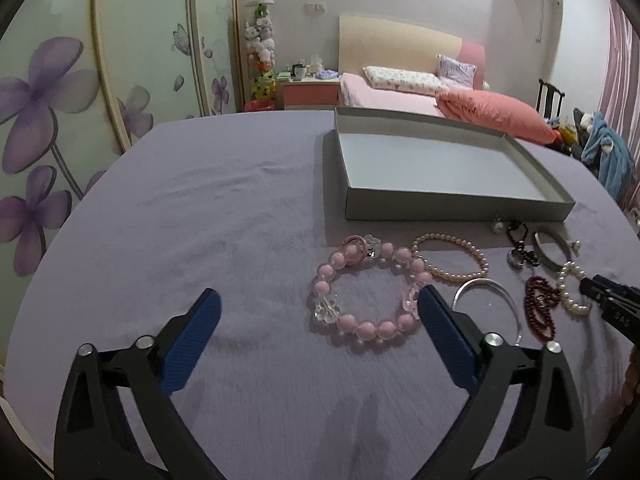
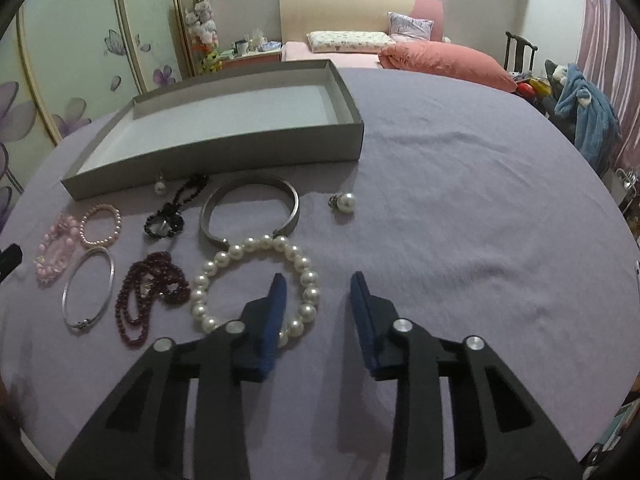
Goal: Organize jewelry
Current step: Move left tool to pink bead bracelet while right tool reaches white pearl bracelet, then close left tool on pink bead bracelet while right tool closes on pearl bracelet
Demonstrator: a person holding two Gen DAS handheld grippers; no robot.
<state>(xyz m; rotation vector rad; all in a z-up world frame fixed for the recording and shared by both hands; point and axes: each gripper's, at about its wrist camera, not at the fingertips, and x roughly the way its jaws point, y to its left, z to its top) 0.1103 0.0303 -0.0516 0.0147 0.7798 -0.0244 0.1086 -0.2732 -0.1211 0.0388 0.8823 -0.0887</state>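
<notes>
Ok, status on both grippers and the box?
Left gripper open beside pink bracelet. Right gripper open, astride pearl bracelet. Box empty, path clear.

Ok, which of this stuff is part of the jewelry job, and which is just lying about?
Job:
grey box
pink bracelet
pearl bracelet
garnet beads
silver bangles
black beads
pearl earrings

Lying about:
bed
plush toys
blue robe

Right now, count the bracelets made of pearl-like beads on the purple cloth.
2. The large white pearl bracelet lies under the right gripper, its near-right arc between the open fingers. The small pinkish pearl bracelet lies near the grey box's left end. None appear hidden.
</notes>
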